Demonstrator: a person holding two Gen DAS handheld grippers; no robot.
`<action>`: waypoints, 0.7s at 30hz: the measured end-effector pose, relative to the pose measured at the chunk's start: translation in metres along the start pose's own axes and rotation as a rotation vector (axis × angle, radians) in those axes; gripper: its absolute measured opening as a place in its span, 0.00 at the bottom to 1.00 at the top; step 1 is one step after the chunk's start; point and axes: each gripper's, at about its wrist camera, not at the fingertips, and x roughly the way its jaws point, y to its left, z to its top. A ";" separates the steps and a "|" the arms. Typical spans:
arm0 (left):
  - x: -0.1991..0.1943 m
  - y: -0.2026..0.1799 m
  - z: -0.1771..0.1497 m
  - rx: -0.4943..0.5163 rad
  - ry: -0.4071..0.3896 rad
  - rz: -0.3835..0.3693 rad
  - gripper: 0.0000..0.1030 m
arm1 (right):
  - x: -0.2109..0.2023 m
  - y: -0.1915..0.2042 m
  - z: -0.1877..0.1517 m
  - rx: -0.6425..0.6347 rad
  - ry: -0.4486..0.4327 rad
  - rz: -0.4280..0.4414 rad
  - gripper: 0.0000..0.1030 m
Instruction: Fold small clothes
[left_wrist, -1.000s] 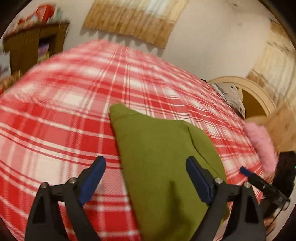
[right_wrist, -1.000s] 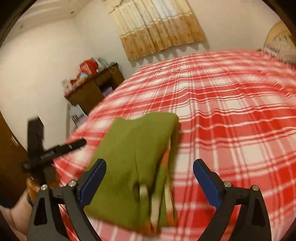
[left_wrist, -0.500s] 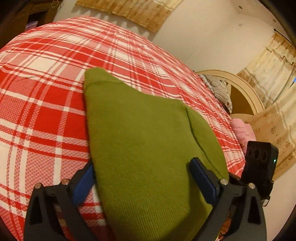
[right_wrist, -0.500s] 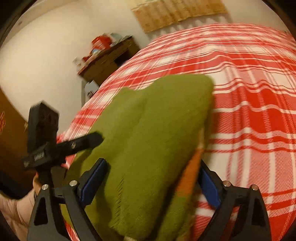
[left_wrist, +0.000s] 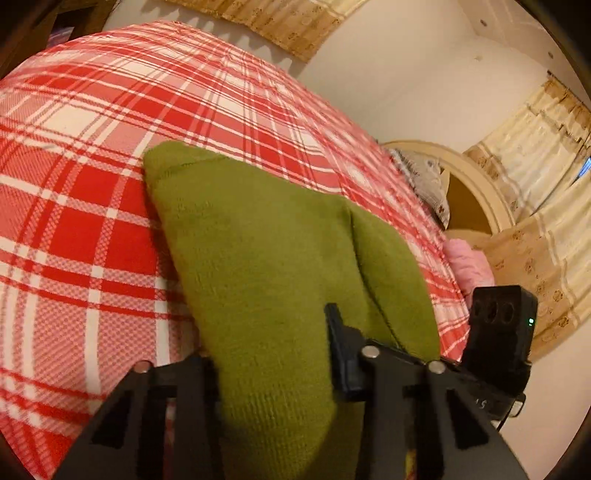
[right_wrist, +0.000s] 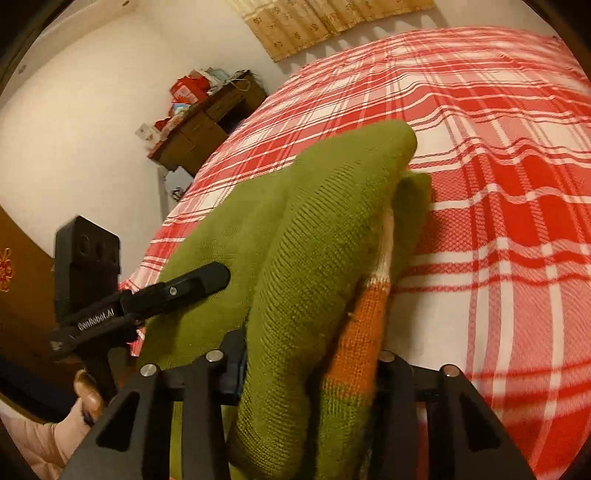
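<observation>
Both grippers, left gripper (left_wrist: 273, 369) and right gripper (right_wrist: 310, 369), are clamping the near edge of the folded olive-green knitted garment (left_wrist: 266, 251), which is lying on the red-and-white checked bedspread (left_wrist: 74, 221). Knit is looking soft, light and floppy. Gripping through all layers at the near corners is probably safest.

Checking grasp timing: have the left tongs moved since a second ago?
Yes. The left tongs have come forward over the plaid bedspread and closed on the green sweater's near edge.

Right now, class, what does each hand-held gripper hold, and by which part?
Both grip the folded green knitted garment at its near edge: the left hand-held gripper on the plain green side, the right hand-held gripper at the orange-striped end.
</observation>
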 end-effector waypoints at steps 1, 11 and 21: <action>-0.005 -0.007 0.001 0.019 0.013 0.022 0.35 | -0.004 0.005 -0.001 0.005 -0.003 0.003 0.37; -0.084 -0.038 -0.040 0.168 0.136 0.091 0.37 | -0.059 0.050 -0.065 0.094 0.034 0.219 0.37; -0.064 0.033 -0.072 -0.074 0.164 0.021 0.64 | -0.043 0.048 -0.108 0.086 0.045 0.043 0.55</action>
